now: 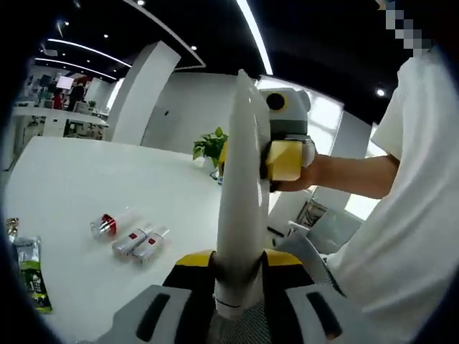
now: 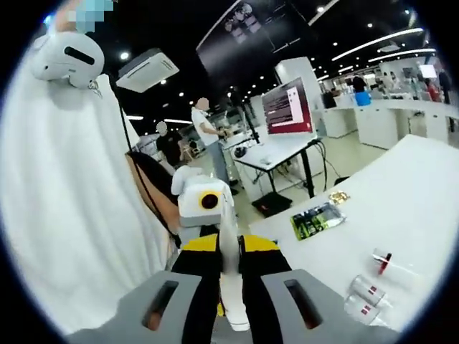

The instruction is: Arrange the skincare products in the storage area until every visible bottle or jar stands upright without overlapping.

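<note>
A long white tube [image 1: 240, 179] stands up between the yellow-padded jaws of my left gripper [image 1: 237, 264], which is shut on its lower end. My right gripper [image 1: 255, 158], held by a hand, closes on the same tube higher up. In the right gripper view the tube [image 2: 233, 290] runs between the jaws of my right gripper [image 2: 231, 249] toward the left gripper [image 2: 214, 215]. On the white table [image 1: 79, 179] lie a clear bottle with a red cap [image 1: 107, 224] and two small red-labelled bottles [image 1: 140, 242], all on their sides. The clear bottle [image 2: 384, 261] and small bottles [image 2: 366, 297] also lie there.
A green sachet [image 1: 32, 272] and a small gold packet [image 2: 338, 196] lie near the table's edge; the sachet [image 2: 315, 218] is flat. A potted plant [image 1: 211, 143] stands at the far side. A person in a white shirt [image 1: 409, 215] is close by. Desks, a monitor [image 2: 287, 107] and other people stand behind.
</note>
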`<state>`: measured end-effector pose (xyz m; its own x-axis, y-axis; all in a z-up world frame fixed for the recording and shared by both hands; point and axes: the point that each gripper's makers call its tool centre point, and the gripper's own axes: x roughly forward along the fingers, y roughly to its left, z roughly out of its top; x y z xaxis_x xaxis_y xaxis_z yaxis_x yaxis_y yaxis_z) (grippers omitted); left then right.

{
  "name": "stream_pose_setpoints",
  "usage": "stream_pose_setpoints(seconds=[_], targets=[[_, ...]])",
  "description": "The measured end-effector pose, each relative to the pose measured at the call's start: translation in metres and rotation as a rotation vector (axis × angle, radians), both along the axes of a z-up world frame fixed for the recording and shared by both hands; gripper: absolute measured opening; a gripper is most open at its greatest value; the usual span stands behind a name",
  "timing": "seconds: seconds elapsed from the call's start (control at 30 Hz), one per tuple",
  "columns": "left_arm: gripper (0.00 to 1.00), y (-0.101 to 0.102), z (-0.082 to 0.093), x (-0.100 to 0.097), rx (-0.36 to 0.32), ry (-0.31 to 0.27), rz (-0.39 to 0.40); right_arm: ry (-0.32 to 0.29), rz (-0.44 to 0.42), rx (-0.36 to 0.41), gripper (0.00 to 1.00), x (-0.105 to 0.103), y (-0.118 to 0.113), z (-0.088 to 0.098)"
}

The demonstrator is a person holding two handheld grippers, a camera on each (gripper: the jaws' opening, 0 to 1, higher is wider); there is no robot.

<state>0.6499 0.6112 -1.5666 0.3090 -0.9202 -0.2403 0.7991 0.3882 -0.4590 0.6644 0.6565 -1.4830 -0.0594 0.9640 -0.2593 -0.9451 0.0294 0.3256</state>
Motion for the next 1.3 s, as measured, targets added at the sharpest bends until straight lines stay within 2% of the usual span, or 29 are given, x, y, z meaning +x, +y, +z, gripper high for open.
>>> stream_pose_setpoints(seconds=[0.1,0.23,0.3,0.33,0.37,0.47,0.6,0.77,0.83,1.0,1.1,1.13,1.2,1.3], targets=[[0.30,0.004,-0.015,0.004,0.120,-0.056,0.018,-0.006,-0.022,0.004,0.07,0.008,-0.005,0.003],[0.31,0.006,-0.024,0.007,0.207,-0.104,0.037,-0.022,-0.054,0.004,0.07,0.020,-0.011,0.008],[0.31,0.008,-0.033,0.006,0.268,-0.091,0.036,-0.043,-0.075,-0.013,0.08,0.028,-0.013,0.007],[0.31,0.012,-0.043,0.003,0.316,-0.055,0.030,-0.049,-0.084,-0.018,0.08,0.031,-0.014,0.007],[0.30,0.013,-0.046,0.000,0.337,-0.050,0.017,-0.051,-0.100,-0.022,0.08,0.037,-0.016,0.005],[0.30,0.020,-0.052,0.001,0.398,-0.068,0.017,-0.058,-0.135,-0.037,0.08,0.050,-0.020,0.003],[0.29,0.033,-0.057,0.004,0.476,-0.089,0.045,-0.105,-0.183,-0.050,0.08,0.069,-0.023,0.004],[0.30,0.038,-0.062,0.004,0.486,-0.084,0.078,-0.157,-0.219,-0.062,0.08,0.089,-0.024,0.008],[0.30,0.038,-0.058,0.012,0.483,-0.136,0.115,-0.170,-0.230,-0.070,0.08,0.096,-0.024,0.009],[0.28,0.046,-0.064,0.027,0.510,-0.152,0.198,-0.175,-0.254,-0.067,0.08,0.118,-0.026,0.014],[0.27,0.045,-0.066,0.026,0.540,-0.193,0.197,-0.198,-0.274,-0.069,0.08,0.132,-0.026,0.019],[0.26,0.045,-0.067,0.026,0.567,-0.234,0.182,-0.204,-0.277,-0.072,0.08,0.135,-0.027,0.019],[0.26,0.042,-0.070,0.023,0.593,-0.277,0.152,-0.214,-0.294,-0.083,0.08,0.146,-0.028,0.020],[0.24,0.042,-0.074,0.023,0.605,-0.272,0.150,-0.226,-0.306,-0.097,0.08,0.162,-0.029,0.021]])
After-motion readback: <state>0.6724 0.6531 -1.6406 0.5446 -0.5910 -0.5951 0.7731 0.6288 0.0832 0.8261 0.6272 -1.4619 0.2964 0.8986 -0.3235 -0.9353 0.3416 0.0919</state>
